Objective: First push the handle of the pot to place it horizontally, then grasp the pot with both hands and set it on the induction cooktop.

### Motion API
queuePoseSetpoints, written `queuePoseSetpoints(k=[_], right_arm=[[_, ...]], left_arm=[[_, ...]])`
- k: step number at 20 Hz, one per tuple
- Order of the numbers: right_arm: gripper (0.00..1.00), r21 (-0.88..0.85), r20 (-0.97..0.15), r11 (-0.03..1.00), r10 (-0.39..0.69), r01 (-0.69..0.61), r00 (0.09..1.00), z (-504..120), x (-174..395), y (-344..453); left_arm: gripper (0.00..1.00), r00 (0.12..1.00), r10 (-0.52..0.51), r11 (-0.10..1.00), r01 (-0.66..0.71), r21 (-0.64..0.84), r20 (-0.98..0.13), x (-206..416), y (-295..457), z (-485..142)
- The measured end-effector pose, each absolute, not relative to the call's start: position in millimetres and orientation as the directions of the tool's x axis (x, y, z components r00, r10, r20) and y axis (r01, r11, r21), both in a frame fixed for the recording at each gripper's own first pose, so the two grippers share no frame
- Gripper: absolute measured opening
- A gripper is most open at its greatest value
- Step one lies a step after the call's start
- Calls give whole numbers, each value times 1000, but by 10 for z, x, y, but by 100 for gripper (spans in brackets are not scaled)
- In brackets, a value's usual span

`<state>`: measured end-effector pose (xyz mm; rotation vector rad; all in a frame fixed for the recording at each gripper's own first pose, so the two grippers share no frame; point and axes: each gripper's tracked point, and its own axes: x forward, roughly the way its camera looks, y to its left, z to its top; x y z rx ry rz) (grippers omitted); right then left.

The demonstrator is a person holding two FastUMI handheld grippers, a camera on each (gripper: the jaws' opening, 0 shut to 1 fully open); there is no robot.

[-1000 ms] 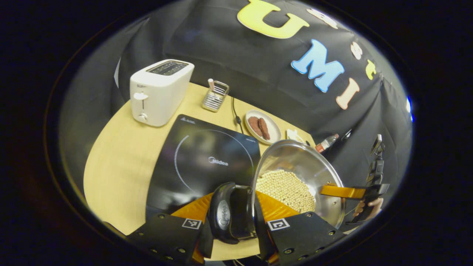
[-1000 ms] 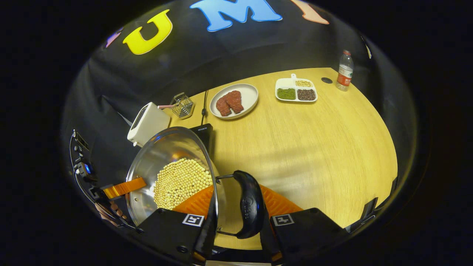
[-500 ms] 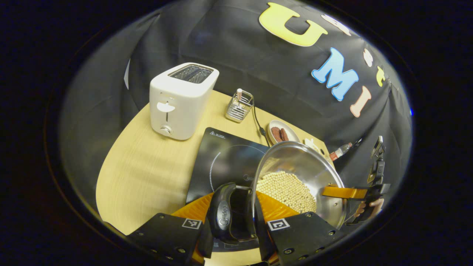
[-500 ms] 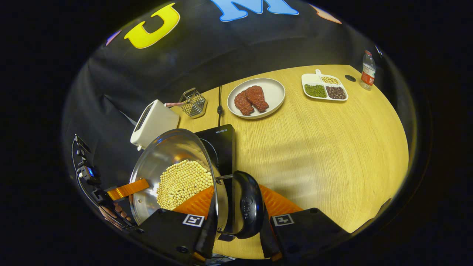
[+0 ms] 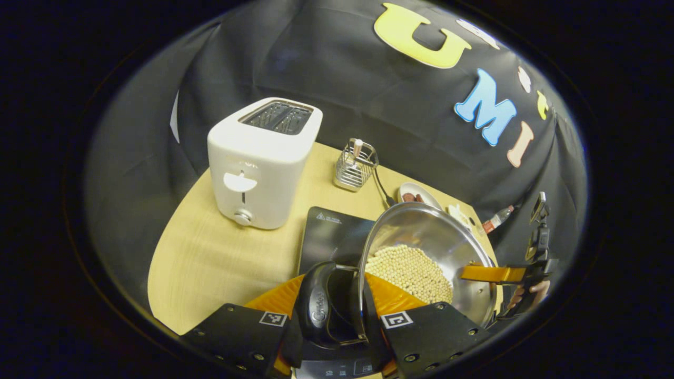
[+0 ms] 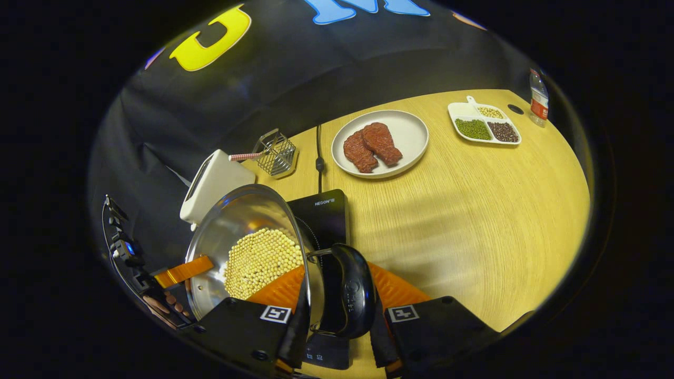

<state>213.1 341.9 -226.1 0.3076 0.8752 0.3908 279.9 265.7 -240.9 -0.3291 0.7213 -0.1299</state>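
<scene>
Pot (image 5: 421, 247) farther over cooktop (image 5: 334, 237) than before, both grippers' jaws clamping its handles.

The induction cooktop (image 6: 329, 221) carries a short line of small white brand lettering at its far corner, too fine to read surely; in the left gripper view its corner (image 5: 326, 231) shows a small warning triangle beside tiny print. Each pot handle (image 5: 317, 305) (image 6: 354, 295) bears an oval embossed logo, illegible. A square coded marker (image 5: 273, 318) (image 6: 275, 313) sits on each gripper body
</scene>
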Motion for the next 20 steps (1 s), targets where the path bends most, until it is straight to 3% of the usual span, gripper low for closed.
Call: queuePoseSetpoints(k=[5, 6, 7, 11, 15, 16, 17, 18, 20], right_arm=[[52, 406, -684, 892, 441, -198, 582, -2327, 2225, 3467], [48, 408, -687, 892, 441, -196, 577, -2354, 2236, 3478], [55, 407, -689, 892, 441, -197, 575, -2376, 2253, 3484], [49, 413, -691, 887, 453, -207, 563, -2415, 2282, 3493], [49, 414, -691, 885, 459, -216, 558, -2418, 2269, 3502], [52, 413, -690, 885, 459, -216, 560, -2410, 2270, 3496], [49, 412, -689, 884, 460, -219, 560, -2415, 2270, 3500], [53, 411, -687, 884, 460, -221, 562, -2407, 2267, 3496], [54, 409, -688, 886, 457, -220, 564, -2408, 2271, 3497]], left_arm=[[53, 742, -233, 940, 7, -340, -628, 2921, 2786, -2551], [53, 740, -231, 942, 7, -336, -632, 2957, 2789, -2587], [53, 736, -229, 942, 3, -336, -637, 2982, 2761, -2640], [50, 731, -232, 941, 1, -340, -641, 2983, 2781, -2735], [51, 731, -250, 930, -2, -368, -635, 2976, 2796, -2726], [55, 734, -252, 928, -1, -372, -631, 2989, 2793, -2725], [52, 735, -253, 927, 0, -374, -629, 2989, 2791, -2716], [48, 735, -256, 927, 2, -376, -627, 2996, 2785, -2715], [48, 730, -264, 925, 8, -379, -630, 2979, 2768, -2725]])
